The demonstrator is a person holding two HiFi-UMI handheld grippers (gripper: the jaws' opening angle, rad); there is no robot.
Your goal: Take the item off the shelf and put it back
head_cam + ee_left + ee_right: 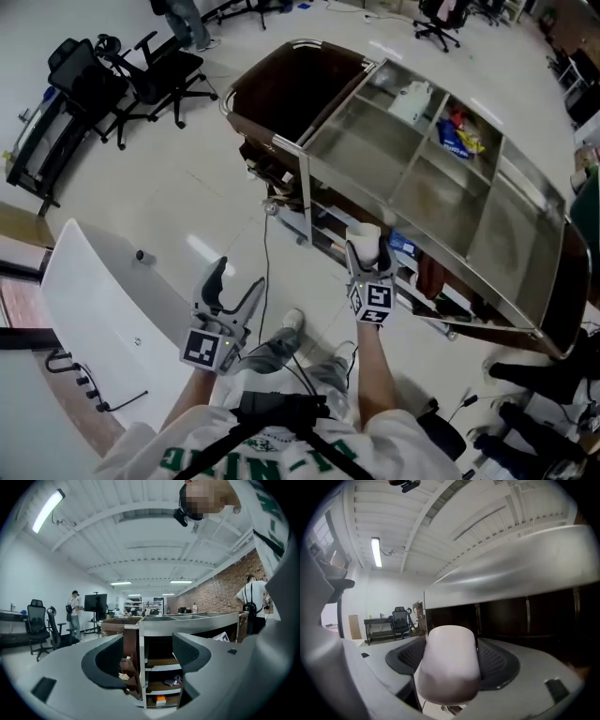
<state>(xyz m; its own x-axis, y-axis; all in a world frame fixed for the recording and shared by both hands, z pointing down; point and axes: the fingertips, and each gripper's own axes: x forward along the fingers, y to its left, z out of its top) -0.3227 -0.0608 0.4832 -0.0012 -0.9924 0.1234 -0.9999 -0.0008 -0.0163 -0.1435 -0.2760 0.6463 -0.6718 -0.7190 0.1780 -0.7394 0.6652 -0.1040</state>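
**Head view:** the right gripper (367,253) is clamped on a white cylinder (366,236), held upright just in front of the shelf (366,141), near its front edge and clear of every level. The left gripper (236,283) hangs off to the left near the shelf's corner, jaws apart and empty.

**Left gripper view:** the jaws stand wide with only air between them. Beyond them is the shelf's corner post, with a small orange box (161,699) on a low level.

**Right gripper view:** both pads press on the cylinder's sides, and the shelf's metal top looms just above.

By my reading the item is already off the shelf, so the taking is done. Setting it back on a level and letting go remain.
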